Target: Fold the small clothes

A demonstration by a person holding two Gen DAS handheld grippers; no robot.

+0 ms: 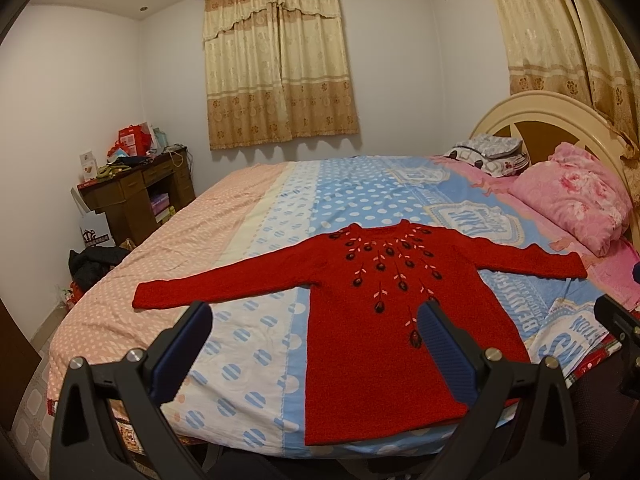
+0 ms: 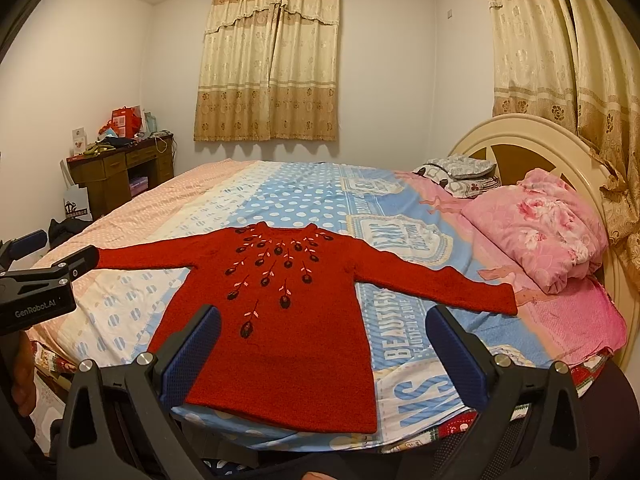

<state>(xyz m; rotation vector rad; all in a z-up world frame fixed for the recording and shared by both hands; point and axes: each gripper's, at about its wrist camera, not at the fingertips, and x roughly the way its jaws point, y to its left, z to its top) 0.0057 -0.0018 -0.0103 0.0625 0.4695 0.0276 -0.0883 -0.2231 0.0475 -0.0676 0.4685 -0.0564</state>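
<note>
Lying flat: one red sweater (image 1: pixel 380 320), two gaping tools.

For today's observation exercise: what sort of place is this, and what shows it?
Most likely a home bedroom: a large made bed with a headboard, a pink pillow, and curtains over the window.

Printed white on the black body of the left gripper (image 2: pixel 60 258), seen from the right wrist: "GenRobot.AI". Across the bedsheet (image 2: pixel 404 344), in white capitals on blue: "BEAUTIFUL", with a smaller line beneath reading roughly "BEAUTIFUL & LOVE". Near the front edge, large striped letters "MS". Badge-shaped prints elsewhere on the sheet carry lettering too distorted to read.
</note>
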